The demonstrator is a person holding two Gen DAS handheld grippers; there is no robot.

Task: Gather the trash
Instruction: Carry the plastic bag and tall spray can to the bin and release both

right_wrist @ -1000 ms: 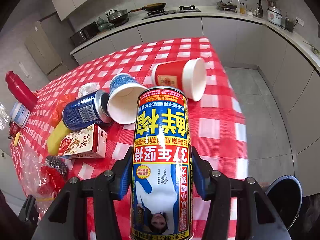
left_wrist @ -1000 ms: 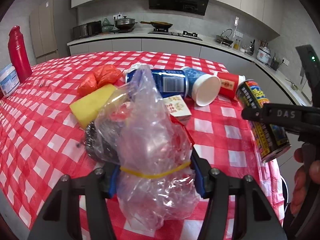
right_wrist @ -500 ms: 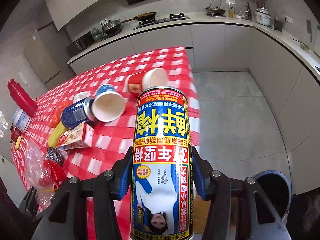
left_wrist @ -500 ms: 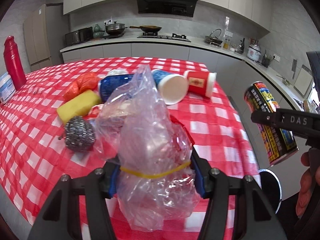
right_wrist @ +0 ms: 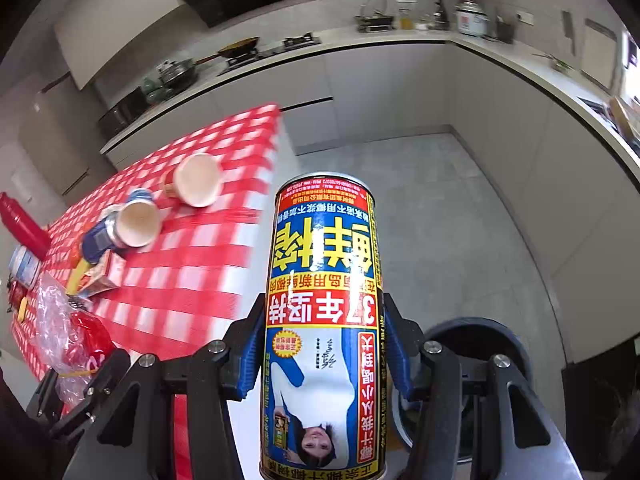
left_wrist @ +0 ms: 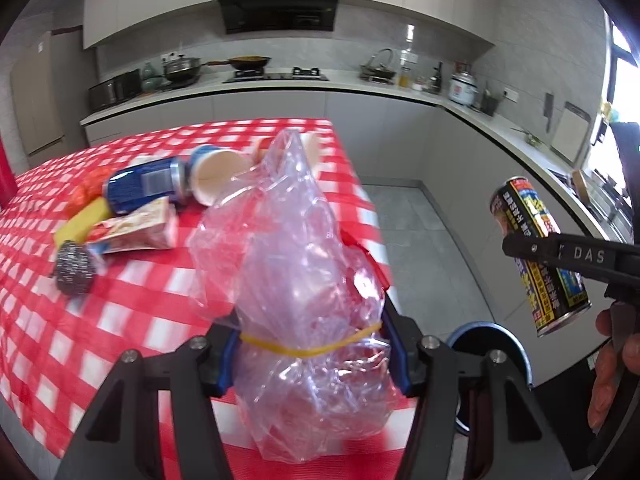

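Right gripper (right_wrist: 322, 354) clamped on a tall printed drink can in yellow, red and blue (right_wrist: 322, 320), blue pads pressed to both sides, label upside down, held over grey floor past the table edge. At four o'clock beneath, partly hidden by the fingers, a round dark bin (right_wrist: 484, 344). Left gripper (left_wrist: 312, 354) clenched on a crumpled clear plastic bag banded with yellow elastic (left_wrist: 296, 264), held above the near corner of a red-and-white checked tablecloth (left_wrist: 132, 312). At ten o'clock on the cloth: steel scouring ball (left_wrist: 74, 266), small printed carton (left_wrist: 136, 228), yellow sponge (left_wrist: 82, 222), blue can lying flat (left_wrist: 146, 188), blue paper cup on its side (left_wrist: 218, 174).
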